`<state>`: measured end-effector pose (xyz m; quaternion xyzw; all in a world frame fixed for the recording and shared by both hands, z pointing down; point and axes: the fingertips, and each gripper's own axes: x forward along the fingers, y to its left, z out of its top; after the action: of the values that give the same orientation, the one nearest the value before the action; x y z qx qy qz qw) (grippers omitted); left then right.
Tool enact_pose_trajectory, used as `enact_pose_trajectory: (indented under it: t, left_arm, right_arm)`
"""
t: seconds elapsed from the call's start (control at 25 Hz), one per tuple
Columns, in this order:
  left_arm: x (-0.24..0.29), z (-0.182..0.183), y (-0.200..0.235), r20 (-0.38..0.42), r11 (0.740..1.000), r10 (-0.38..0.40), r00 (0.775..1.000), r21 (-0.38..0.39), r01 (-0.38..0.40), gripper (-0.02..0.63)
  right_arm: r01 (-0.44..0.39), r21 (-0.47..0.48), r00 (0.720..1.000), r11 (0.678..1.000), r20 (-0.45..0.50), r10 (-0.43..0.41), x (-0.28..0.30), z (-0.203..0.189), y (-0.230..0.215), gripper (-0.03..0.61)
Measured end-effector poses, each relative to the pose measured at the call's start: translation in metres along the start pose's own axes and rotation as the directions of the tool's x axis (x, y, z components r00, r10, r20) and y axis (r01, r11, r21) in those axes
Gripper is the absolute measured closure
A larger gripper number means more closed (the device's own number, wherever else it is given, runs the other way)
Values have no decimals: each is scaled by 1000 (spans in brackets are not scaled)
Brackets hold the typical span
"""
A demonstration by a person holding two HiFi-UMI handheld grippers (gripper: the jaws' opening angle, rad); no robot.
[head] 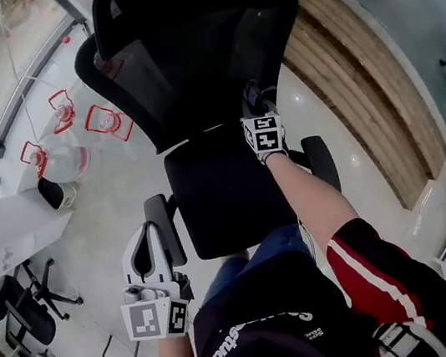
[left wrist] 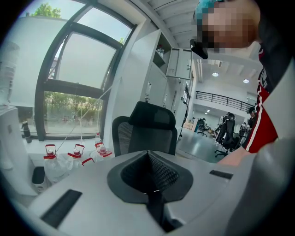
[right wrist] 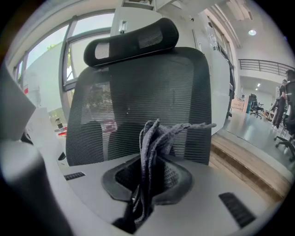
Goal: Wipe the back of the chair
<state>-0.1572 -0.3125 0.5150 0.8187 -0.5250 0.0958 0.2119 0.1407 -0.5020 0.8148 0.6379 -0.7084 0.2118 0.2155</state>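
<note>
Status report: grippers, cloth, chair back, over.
Right gripper shut on grey cloth, close to chair back, contact unclear. Left gripper shut, empty, held low. Nothing between cloth and chair.

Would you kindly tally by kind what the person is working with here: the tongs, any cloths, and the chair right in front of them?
Tongs: 2 (left tongs shut with nothing between them, right tongs shut on the cloth)
Grey cloth: 1
Black mesh chair: 1
Total: 4
</note>
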Motion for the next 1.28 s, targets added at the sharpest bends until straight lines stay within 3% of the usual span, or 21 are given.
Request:
enact_pose_trajectory:
  t: [0.48, 0.96, 1.08, 1.28]
  left_arm:
    - [-30, -8, 53, 17, 996, 82, 997, -47, -81, 589]
    - [-75, -4, 107, 44, 977, 191, 981, -101, -185, 589]
    - [-90, -4, 117, 55, 970, 220, 974, -116, -213, 589]
    - [-108, 6, 122, 83, 967, 234, 969, -126, -223, 589]
  right_arm:
    - [-173, -22, 985, 985, 10, 173, 20, 11, 138, 509]
    - [-385, -41, 923, 922, -38, 383, 27, 21, 289, 509]
    - [-458, -30, 887, 888, -77, 455, 24, 20, 324, 509]
    - [-638, -37, 768, 770, -116, 630, -6, 33, 378, 509]
